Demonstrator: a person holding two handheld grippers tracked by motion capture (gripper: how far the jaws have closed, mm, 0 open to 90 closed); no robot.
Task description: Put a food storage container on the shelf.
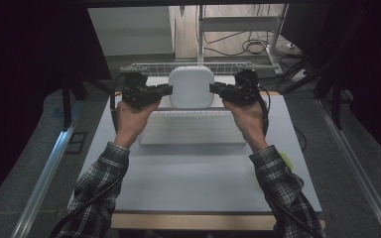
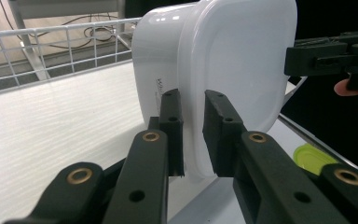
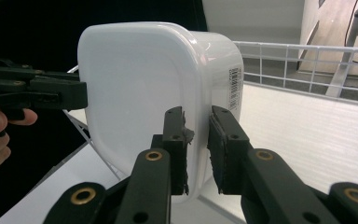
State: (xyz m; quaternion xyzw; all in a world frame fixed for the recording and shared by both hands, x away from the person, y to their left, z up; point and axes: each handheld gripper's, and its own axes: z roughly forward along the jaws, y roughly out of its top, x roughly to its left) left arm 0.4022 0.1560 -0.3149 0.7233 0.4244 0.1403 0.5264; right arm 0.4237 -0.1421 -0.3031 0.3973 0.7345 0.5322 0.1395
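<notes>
Because each gripper, left gripper (image 1: 167,89) and right gripper (image 1: 213,88), pinches an opposite rim, we keep the white rounded plastic container (image 1: 191,86) level above the desk (image 1: 198,178).

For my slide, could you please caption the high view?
Both grippers clamp a white tub by opposite rims.

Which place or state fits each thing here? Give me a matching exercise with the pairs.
Things:
1. white tub
2. left tool
3. wire rack
4. yellow-green lid

Places or states:
a. at the table's far edge, behind the tub
b. lying flat near the table's right edge
c. held up off the table from both sides
d. shut on the tub's left rim

Pairs: 1-c, 2-d, 3-a, 4-b
</notes>
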